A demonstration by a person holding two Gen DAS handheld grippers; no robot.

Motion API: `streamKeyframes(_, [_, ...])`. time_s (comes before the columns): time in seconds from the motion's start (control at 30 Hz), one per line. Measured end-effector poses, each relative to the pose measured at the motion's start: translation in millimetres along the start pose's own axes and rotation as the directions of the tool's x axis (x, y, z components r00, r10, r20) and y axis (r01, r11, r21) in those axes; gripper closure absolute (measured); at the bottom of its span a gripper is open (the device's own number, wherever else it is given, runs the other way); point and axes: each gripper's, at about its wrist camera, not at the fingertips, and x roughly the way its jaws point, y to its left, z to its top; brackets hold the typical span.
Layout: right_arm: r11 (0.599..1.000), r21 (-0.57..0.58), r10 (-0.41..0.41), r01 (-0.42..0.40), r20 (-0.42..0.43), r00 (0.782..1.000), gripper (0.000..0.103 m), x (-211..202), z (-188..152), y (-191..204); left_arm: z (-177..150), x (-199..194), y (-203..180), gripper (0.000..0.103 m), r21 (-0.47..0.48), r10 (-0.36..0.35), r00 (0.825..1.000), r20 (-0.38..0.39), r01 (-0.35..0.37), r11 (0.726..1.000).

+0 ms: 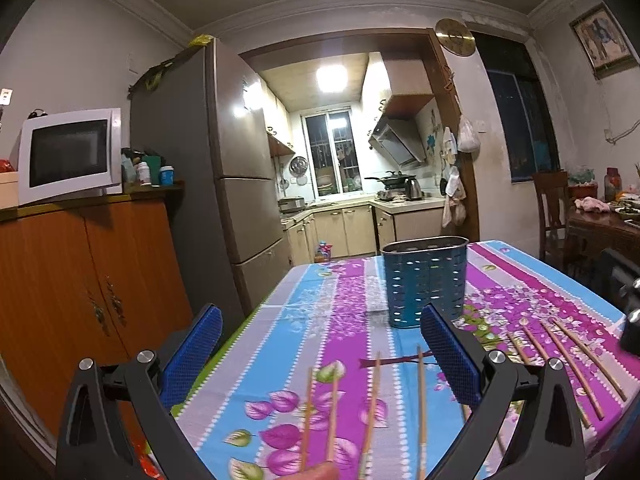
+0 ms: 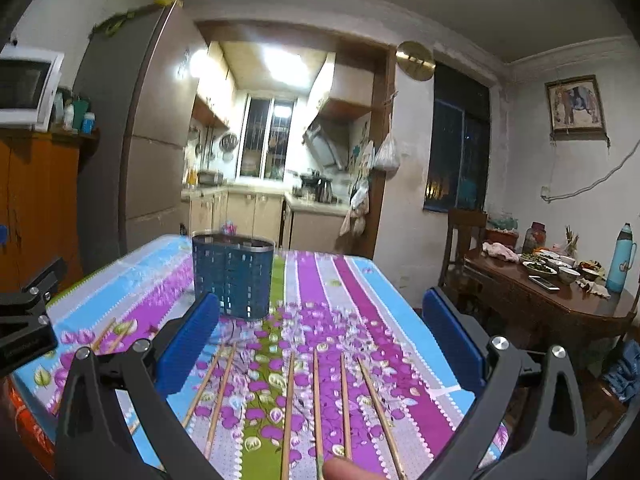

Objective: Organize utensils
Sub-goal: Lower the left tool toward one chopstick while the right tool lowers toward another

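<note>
Here, both grippers (image 1: 320, 344) (image 2: 320, 332) spread wide above chopsticks (image 2: 316, 396), blue holder (image 2: 233, 276) beyond.

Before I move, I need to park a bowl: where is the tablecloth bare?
Bare cloth lies left of the blue holder, out to the table's left edge, and right of it toward the far corner. The near strip is crowded: chopsticks lie spread under both open claws.

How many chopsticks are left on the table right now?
10. Four chopsticks lie side by side ahead of the left gripper. Six more lie ahead of the right gripper. Others may be hidden behind the grippers.
</note>
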Motion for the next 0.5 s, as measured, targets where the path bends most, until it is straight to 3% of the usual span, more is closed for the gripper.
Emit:
streamKeyframes(0.17, [0.998,0.021,-0.063,0.061,0.135,0.989,0.005,-15,2,-19,2,0,47,0.003,-0.081,0.021,0.999,-0.025,-0.023,0.996])
streamKeyframes(0.3, [0.995,0.096,-0.023,0.016,0.067,0.997,0.005,-6,-1,-45,-3,-1,92,0.003,-0.102,0.105,0.993,-0.051,-0.11,0.989])
streamKeyframes(0.4, [0.994,0.107,0.021,-0.021,0.0,1.0,0.005,1,-9,-59,-11,-6,115,0.003,-0.113,0.089,0.994,-0.069,-0.096,0.989])
streamKeyframes(0.5, [0.995,0.085,0.05,-0.048,-0.019,0.999,0.005,-1,-19,-65,-21,-12,129,0.004,-0.112,0.013,0.995,-0.1,-0.024,0.993])
